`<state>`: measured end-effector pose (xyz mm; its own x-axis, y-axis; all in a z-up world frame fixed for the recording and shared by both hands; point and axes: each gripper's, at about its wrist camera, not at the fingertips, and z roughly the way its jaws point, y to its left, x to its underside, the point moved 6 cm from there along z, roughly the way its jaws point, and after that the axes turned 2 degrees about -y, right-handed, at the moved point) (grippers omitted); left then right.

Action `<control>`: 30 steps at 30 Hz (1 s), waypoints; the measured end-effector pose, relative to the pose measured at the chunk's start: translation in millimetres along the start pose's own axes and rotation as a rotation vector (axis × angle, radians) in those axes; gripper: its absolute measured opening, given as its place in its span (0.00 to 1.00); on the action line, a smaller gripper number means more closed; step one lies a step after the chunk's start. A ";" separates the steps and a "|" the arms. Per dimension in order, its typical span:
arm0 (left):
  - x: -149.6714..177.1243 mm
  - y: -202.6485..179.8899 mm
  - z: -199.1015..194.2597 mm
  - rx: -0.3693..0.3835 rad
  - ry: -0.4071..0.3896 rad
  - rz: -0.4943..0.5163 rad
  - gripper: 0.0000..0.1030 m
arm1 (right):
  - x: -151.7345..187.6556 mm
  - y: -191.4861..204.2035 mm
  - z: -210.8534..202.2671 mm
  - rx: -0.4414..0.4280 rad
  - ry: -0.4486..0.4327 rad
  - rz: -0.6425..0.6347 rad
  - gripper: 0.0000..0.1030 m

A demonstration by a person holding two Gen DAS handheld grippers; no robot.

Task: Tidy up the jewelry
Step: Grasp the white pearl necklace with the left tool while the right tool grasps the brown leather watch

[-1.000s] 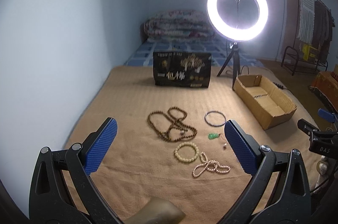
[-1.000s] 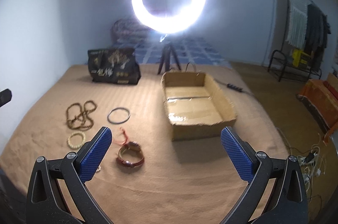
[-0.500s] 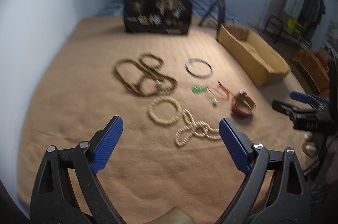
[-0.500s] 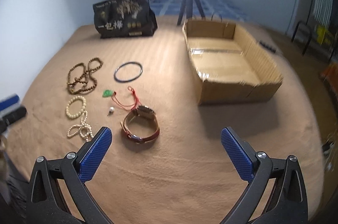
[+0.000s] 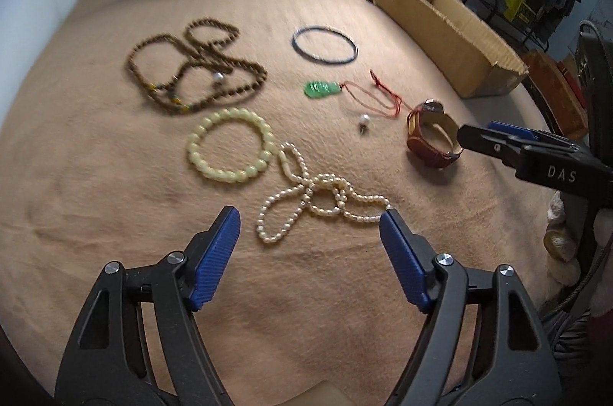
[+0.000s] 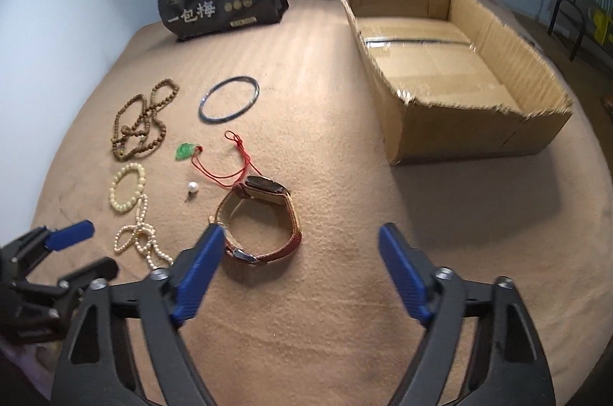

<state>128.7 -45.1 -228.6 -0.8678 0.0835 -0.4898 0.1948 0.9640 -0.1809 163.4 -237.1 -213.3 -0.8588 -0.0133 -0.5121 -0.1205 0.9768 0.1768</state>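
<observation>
Both my tools have dropped closer: left tool wide over the pearl strand, right tool wide beside the watch, cardboard box empty. The tangled strand could snag or spill when lifted.

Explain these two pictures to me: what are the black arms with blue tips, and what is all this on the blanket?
No robot here: a person holds one pair of tongs in each hand, each with a camera looking along its fingers. One picture comes from the left tongs, the other from the right tongs. Both are open and hold nothing. On the tan blanket lie a pearl necklace, a pale bead bracelet, brown prayer beads, a dark bangle, a green pendant, a loose pearl and a watch. An open cardboard box stands to the right.
</observation>
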 end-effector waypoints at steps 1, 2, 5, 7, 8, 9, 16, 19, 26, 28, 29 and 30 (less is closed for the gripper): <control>0.0 0.8 4.7 0.004 0.010 -0.009 0.76 | 0.1 -0.6 3.0 -0.007 0.010 0.007 0.69; -0.7 1.5 8.7 0.009 0.018 -0.018 0.76 | 0.3 -1.5 6.1 -0.017 0.021 0.019 0.67; -3.6 5.1 18.3 0.023 0.036 -0.050 0.75 | 0.1 -3.2 10.3 -0.036 0.036 0.042 0.63; -6.4 5.5 23.1 0.032 0.038 -0.063 0.75 | -0.3 -3.5 12.5 -0.040 0.043 0.044 0.57; -7.3 5.0 24.5 0.035 0.039 -0.064 0.75 | -0.7 -3.7 14.0 -0.042 0.046 0.046 0.56; -8.0 4.0 26.4 0.038 0.040 -0.063 0.75 | -0.9 -4.0 15.0 -0.042 0.048 0.048 0.56; -11.3 -5.4 33.2 0.015 0.035 -0.014 0.64 | -4.7 -0.2 23.0 -0.042 0.056 0.032 0.53; -10.8 -10.1 35.5 -0.008 0.037 0.031 0.53 | -5.9 1.2 26.6 -0.030 0.056 0.019 0.51; -9.3 -15.6 35.4 -0.034 0.026 0.092 0.23 | -7.5 5.2 32.6 0.014 0.052 -0.029 0.45; -10.0 -15.1 35.4 -0.026 0.028 0.088 0.18 | -6.7 6.5 34.0 0.037 0.052 -0.054 0.41; -10.1 -15.0 35.1 -0.024 0.028 0.087 0.15 | -6.7 8.0 35.0 0.049 0.050 -0.072 0.37; -10.2 -15.0 34.8 -0.023 0.027 0.085 0.09 | -6.3 8.6 35.2 0.053 0.049 -0.082 0.31</control>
<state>150.4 -69.2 -250.6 -0.8609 0.1719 -0.4789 0.2583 0.9586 -0.1203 185.2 -221.1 -238.1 -0.8707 -0.1032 -0.4808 -0.1661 0.9820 0.0901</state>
